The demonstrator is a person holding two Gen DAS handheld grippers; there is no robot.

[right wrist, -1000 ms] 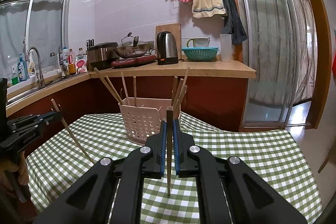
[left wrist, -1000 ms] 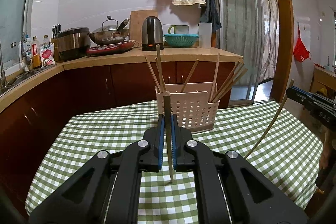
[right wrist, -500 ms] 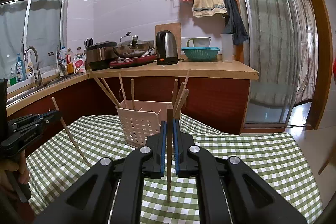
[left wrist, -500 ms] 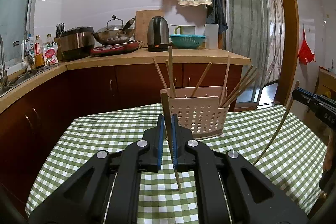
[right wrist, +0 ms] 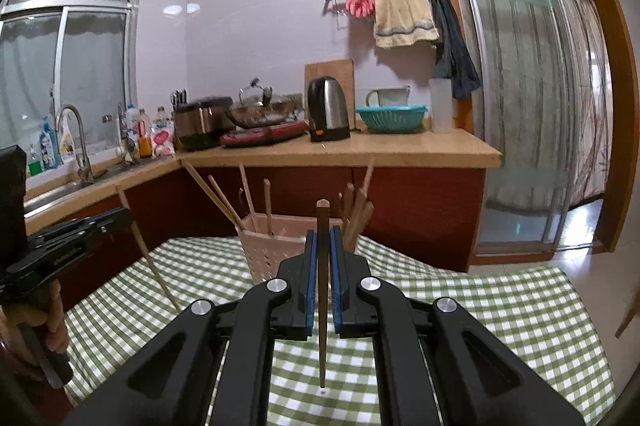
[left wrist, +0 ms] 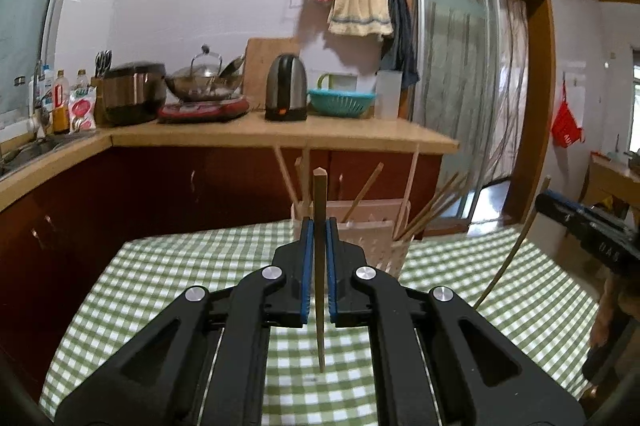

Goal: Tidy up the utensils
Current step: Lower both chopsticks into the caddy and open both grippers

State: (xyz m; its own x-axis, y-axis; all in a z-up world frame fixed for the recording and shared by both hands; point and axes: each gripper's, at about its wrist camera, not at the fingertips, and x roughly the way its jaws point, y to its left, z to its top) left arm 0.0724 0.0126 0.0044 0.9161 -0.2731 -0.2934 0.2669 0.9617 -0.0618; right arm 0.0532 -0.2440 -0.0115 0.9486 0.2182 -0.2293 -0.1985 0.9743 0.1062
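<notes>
My left gripper (left wrist: 319,226) is shut on a wooden chopstick (left wrist: 319,266), held upright above the green checked table (left wrist: 168,266). My right gripper (right wrist: 322,238) is shut on a darker wooden chopstick (right wrist: 322,290), also upright. A beige perforated utensil basket (left wrist: 368,234) stands on the table just beyond both grippers, holding several chopsticks that lean outward; it also shows in the right wrist view (right wrist: 268,250). The right gripper with its chopstick shows at the right edge of the left wrist view (left wrist: 588,226); the left one shows at the left edge of the right wrist view (right wrist: 68,246).
A wooden kitchen counter (right wrist: 340,154) runs behind the table with a kettle (right wrist: 328,114), a wok, a rice cooker and a teal colander (right wrist: 390,118). A sink lies at the left (right wrist: 52,190). A sliding glass door (right wrist: 532,106) is on the right.
Both grippers have risen and tilted up with their chopsticks, so the basket sits lower and partly behind the fingers. The left chopstick has swung back to upright.
</notes>
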